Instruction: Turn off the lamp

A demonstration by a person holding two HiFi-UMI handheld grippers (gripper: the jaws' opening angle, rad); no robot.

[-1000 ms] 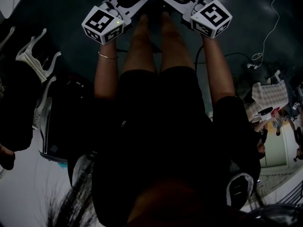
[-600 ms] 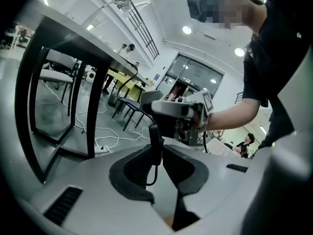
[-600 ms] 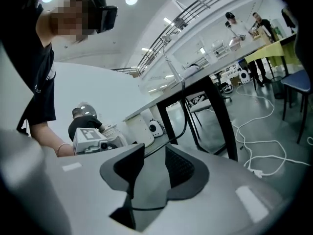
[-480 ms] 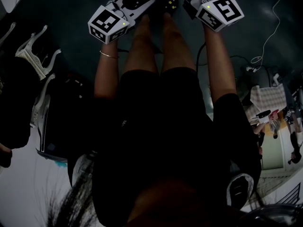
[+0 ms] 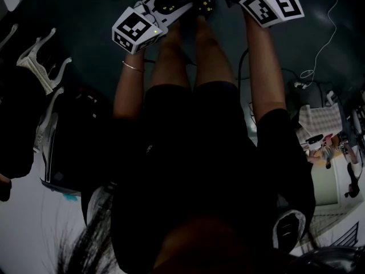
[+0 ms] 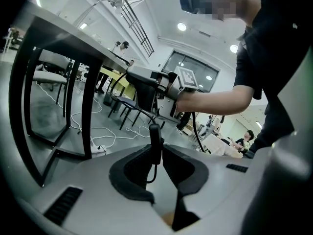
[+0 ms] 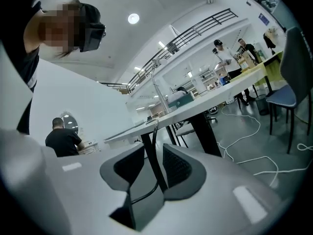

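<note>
Looking along the left gripper [image 6: 155, 151], I see it clenched on a small black cord switch [image 6: 155, 138] — the lamp's, I think. My right gripper [image 7: 153, 155] is released, jaws apart, held higher and clear of it. The lamp [image 7: 155, 82] — a thin stem — stands on the white counter [image 7: 195, 109].

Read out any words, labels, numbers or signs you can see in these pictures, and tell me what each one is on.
No text can be read anywhere.
Left marker cube and right marker cube: black-and-white square patterns only, no letters or digits.
Small blue sign high on the far wall: too small to read.
</note>
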